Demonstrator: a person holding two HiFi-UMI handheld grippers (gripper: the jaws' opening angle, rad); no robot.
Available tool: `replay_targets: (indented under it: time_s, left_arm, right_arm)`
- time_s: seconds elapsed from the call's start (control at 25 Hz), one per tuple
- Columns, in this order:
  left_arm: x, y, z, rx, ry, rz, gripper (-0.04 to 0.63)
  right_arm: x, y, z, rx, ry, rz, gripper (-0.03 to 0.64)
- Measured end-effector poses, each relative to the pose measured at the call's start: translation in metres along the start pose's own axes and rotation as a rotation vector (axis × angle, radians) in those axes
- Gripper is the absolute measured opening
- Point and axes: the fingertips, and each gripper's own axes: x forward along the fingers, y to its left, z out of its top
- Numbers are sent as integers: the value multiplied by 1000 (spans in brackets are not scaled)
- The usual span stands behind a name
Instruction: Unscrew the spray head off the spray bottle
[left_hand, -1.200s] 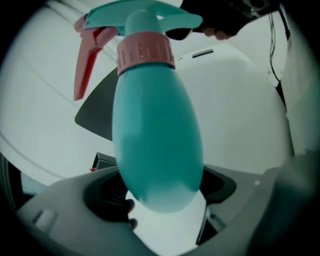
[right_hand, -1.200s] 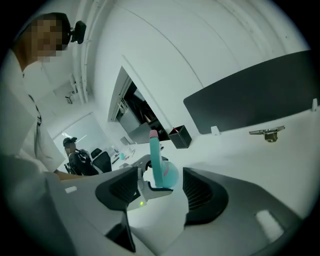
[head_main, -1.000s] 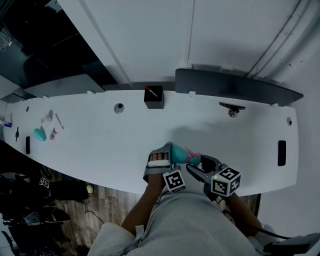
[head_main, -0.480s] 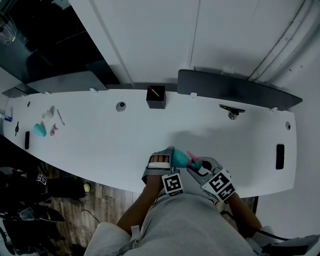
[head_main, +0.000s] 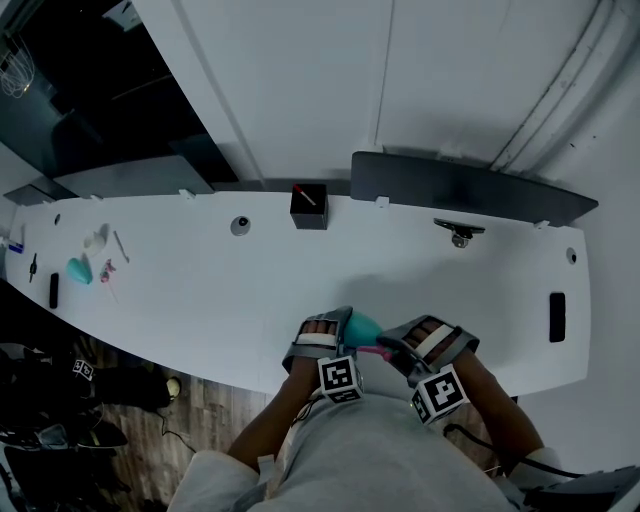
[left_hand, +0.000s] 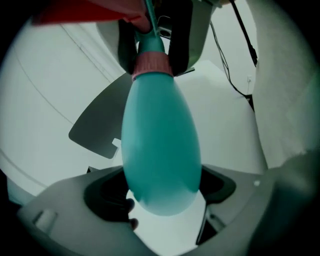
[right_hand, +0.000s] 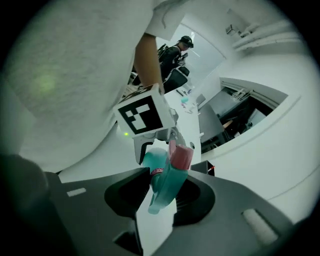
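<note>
A teal spray bottle (head_main: 364, 326) hangs over the front edge of the white table (head_main: 200, 290), held between both grippers. My left gripper (head_main: 322, 338) is shut on the bottle's round body (left_hand: 160, 150), which fills the gap between its jaws. The pink collar (left_hand: 150, 62) and the spray head point away from it. My right gripper (head_main: 425, 343) has just been closing its jaws and is now shut on the teal spray head (right_hand: 167, 185) with its pink nozzle (right_hand: 181, 156). In the left gripper view, the right gripper's dark fingers (left_hand: 180, 40) stand on both sides of the collar.
A black box (head_main: 309, 205) stands at the back of the table. Small teal and pink items (head_main: 80, 269) lie far left, a black slab (head_main: 556, 316) far right. A dark panel (head_main: 470, 185) and a metal fitting (head_main: 458, 232) line the back edge.
The right gripper has rolled over, so its marker cube now faces the body, and its jaws closed on the spray head. Both grippers and the bottle drifted toward the table's front edge.
</note>
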Motion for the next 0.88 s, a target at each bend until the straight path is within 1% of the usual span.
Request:
replay_targets:
  time_s: [0.08,0.12,0.16,0.2,0.24,0.28,0.32,0.36,0.44,0.48,0.52,0.56,0.6,0.64,0.72,0.76,0.8,0.84,0.88]
  left_arm:
    - [-1,8,0,-55,-12,36,410]
    - [-3,13,-1,-83,-19,59,410]
    - [-4,19,-2,-108,-24,89,410]
    - [-5,26,-4,-127,-26,124,410]
    - [-6,33,-6,-140,-25,161,410]
    - [-7,40,-9,-145,-21,202,410]
    - [-8,47,-12,-139,-12,245,410]
    - [-10,55,-15,-123,0,292,410]
    - [-15,69,-20,-78,35,372,410]
    - [-17,75,-21,-57,52,401,410]
    - [-18,79,-21,-37,65,425,410]
    - [-19,82,-21,-15,75,445,410]
    - [-20,83,-19,11,82,461,410]
    - [-20,83,-16,41,86,475,410]
    - [-20,81,-10,95,87,493,410]
    - [-20,79,-7,113,86,494,410]
    - [-19,75,-6,127,90,487,410]
    - [-18,72,-6,138,98,476,410]
    - [-16,69,-7,146,106,467,410]
  right_arm:
    - [-1,-11,2,73,-28,-49,135]
    - [-4,-17,5,130,-63,-82,141]
    - [-10,-24,8,217,-118,-113,163]
    - [-18,-32,11,341,-188,-138,203]
    - [-28,-39,11,497,-267,-158,234]
    - [-39,-47,8,687,-353,-170,250]
    - [-50,-53,2,920,-439,-169,252]
    - [-59,-56,-6,1197,-522,-148,252]
    - [-66,-55,-21,1767,-682,-62,249]
    - [-65,-53,-24,2001,-746,-5,249]
    - [-60,-50,-25,2174,-789,52,249]
    - [-54,-48,-23,2288,-810,97,249]
    - [-47,-46,-23,2365,-814,124,250]
    - [-40,-44,-26,2428,-804,132,250]
    - [-23,-37,-36,2544,-755,112,250]
    - [-16,-34,-42,2581,-713,90,247]
    - [-9,-30,-46,2593,-661,69,228]
    - [-5,-27,-48,2579,-613,57,179]
    - [-3,-27,-46,2546,-584,60,154]
